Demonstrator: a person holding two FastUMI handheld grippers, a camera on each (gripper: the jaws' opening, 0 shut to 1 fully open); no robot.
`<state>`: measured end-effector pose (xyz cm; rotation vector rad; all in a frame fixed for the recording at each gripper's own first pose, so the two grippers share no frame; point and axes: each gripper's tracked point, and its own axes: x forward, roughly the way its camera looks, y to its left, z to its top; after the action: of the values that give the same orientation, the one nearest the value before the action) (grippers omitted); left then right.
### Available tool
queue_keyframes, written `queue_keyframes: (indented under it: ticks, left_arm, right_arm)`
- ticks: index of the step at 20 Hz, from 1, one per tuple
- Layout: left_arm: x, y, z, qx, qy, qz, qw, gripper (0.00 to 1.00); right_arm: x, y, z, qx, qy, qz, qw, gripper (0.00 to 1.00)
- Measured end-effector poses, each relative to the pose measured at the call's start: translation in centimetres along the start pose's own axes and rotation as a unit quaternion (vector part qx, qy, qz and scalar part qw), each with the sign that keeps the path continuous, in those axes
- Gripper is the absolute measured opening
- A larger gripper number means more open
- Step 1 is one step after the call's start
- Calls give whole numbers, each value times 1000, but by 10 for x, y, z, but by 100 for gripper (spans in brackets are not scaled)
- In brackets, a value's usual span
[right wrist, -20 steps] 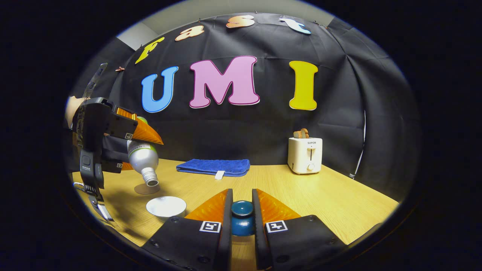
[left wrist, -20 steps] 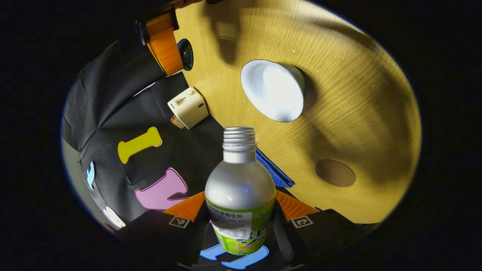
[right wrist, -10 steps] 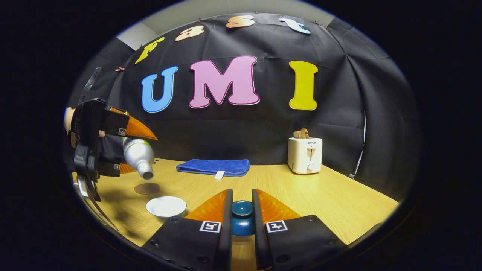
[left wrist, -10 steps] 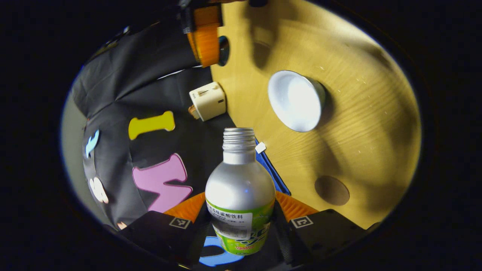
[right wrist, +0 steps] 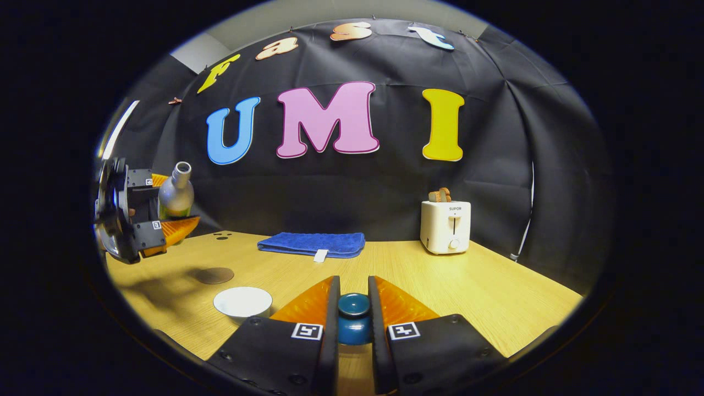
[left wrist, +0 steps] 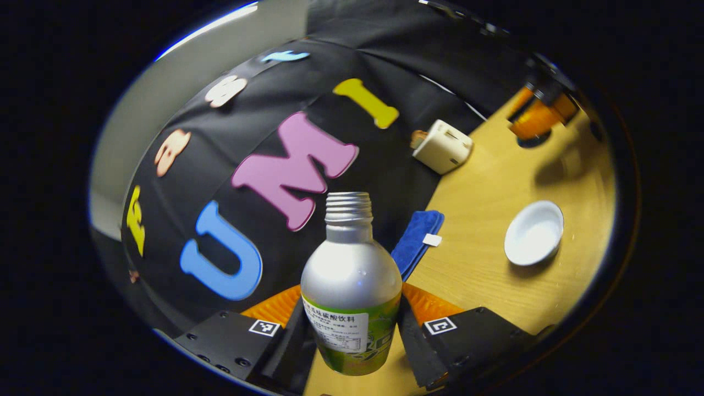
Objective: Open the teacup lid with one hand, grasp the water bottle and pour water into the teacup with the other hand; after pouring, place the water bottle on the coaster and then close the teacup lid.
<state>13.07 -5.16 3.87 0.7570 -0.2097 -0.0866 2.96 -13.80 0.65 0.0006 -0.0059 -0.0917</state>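
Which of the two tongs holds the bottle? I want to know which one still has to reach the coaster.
The left tongs, seen at the far left in the right gripper view, clamp the water bottle. The right tongs grip the blue teacup lid.

A folded blue towel (right wrist: 312, 243) is lying on the worktop (right wrist: 495, 297) near a white toaster (right wrist: 445, 226) holding toast.

Left gripper (left wrist: 352, 330): both fingers clamp the silver, green-labelled, uncapped metal water bottle (left wrist: 351, 286), neck pointing forward. Beyond the right finger: folded blue towel (left wrist: 417, 239), white round teacup (left wrist: 533, 232), cream toaster (left wrist: 443, 146), on light wooden table (left wrist: 484, 275).
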Motion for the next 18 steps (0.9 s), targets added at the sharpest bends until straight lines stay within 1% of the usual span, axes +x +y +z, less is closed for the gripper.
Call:
queue_keyframes:
  ticks: [1,2,3,4,6,8,9,12,13,14,18]
  left_arm:
    - [8,2,-6,-47,5,13,999,80]
    - [15,2,-11,-95,10,22,995,80]
    - [20,-2,-15,-146,12,31,989,80]
    - [23,-6,-15,-200,16,31,979,80]
    - [29,-12,-20,-295,18,33,955,80]
    - [26,-16,-19,-364,18,33,931,80]
    - [25,-17,-17,-387,16,28,921,80]
    - [28,-24,-17,-439,19,12,898,80]
    - [31,-28,-18,-446,26,12,895,80]
    - [30,-29,-17,-443,31,11,896,80]
    - [31,-36,-21,-427,35,-9,904,81]
  right_arm:
    - [0,0,0,0,0,0,1000,29]
    - [0,0,0,0,0,0,1000,29]
    - [0,0,0,0,0,0,1000,29]
    - [1,0,0,0,0,0,1000,29]
    - [0,-2,0,0,0,-3,1000,29]
    - [1,-2,0,-1,0,-4,1000,29]
    - [1,-2,0,0,0,-4,1000,29]
    - [0,-2,0,0,0,-4,1000,29]
    - [0,-3,0,-1,0,-6,1000,29]
    - [1,-4,0,-1,0,-8,1000,29]
    - [1,-4,0,-1,0,-9,1000,29]
